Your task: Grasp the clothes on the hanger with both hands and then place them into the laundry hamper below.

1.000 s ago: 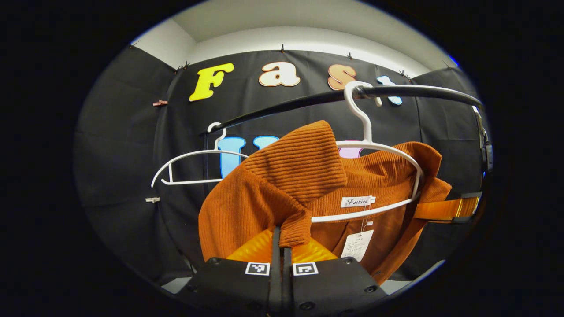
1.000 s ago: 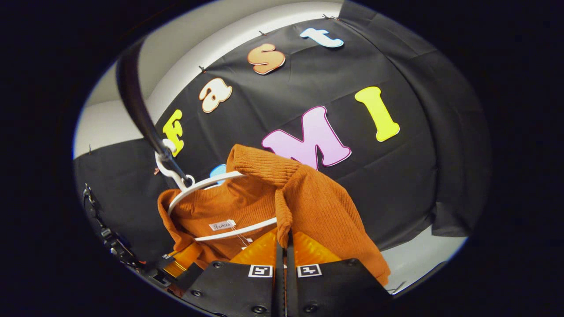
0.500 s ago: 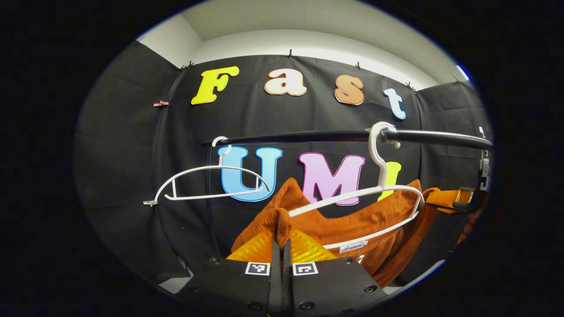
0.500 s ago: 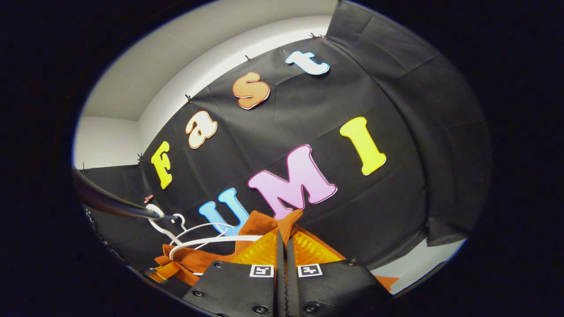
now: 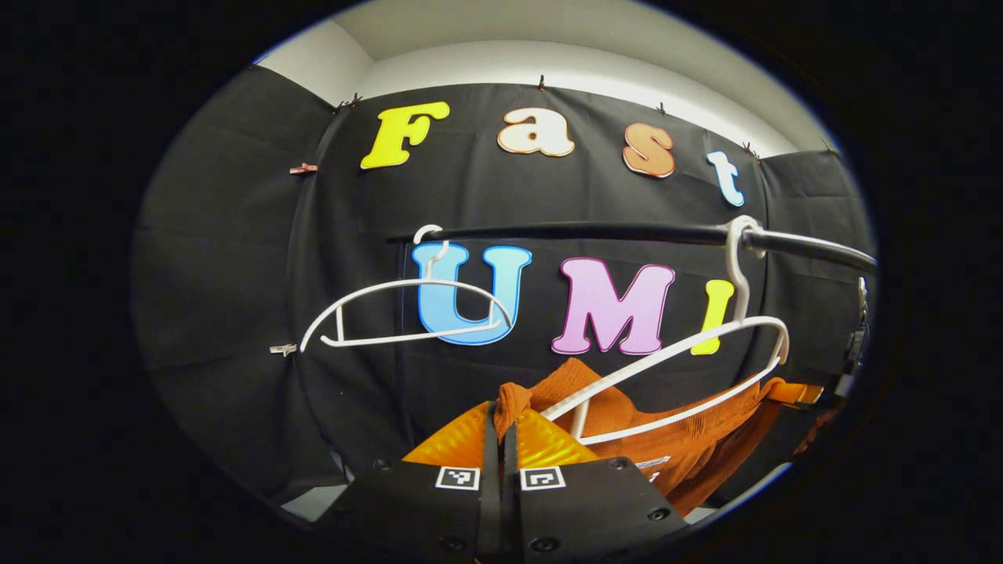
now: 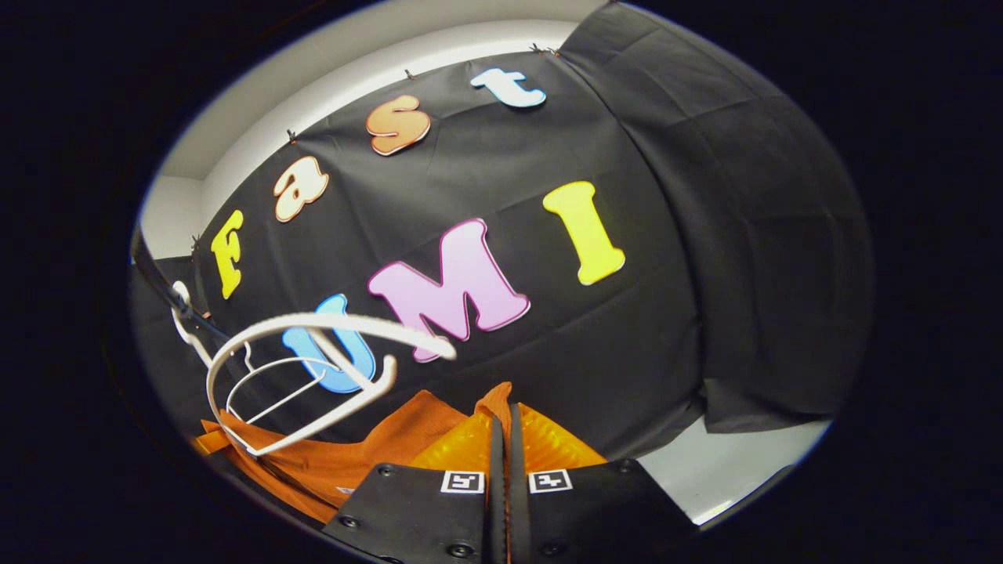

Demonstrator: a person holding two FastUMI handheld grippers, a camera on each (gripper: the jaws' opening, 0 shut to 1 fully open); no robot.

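Observation:
An orange ribbed sweater (image 5: 689,439) is stretched low between my two grippers, off its white hanger (image 5: 689,368). My left gripper (image 5: 501,419) is shut on one folded shoulder of it, with cloth sticking up between the orange fingers. In the right gripper view my right gripper (image 6: 501,427) is shut on the other shoulder of the sweater (image 6: 368,450). The bare white hanger (image 6: 313,376) swings tilted from the black rail (image 5: 627,232) above the cloth. The other gripper's orange finger (image 5: 799,393) peeks out at the far right of the left gripper view.
A second bare white hanger (image 5: 407,309) hangs further left on the same rail. Black cloth walls close in behind and at both sides. A strip of pale floor (image 6: 729,470) shows low at the right of the right gripper view.
Both grippers have pulled the sweater down and off the hanger. The hanger, which carried the sweater a second ago, now hangs bare and tilted above it.

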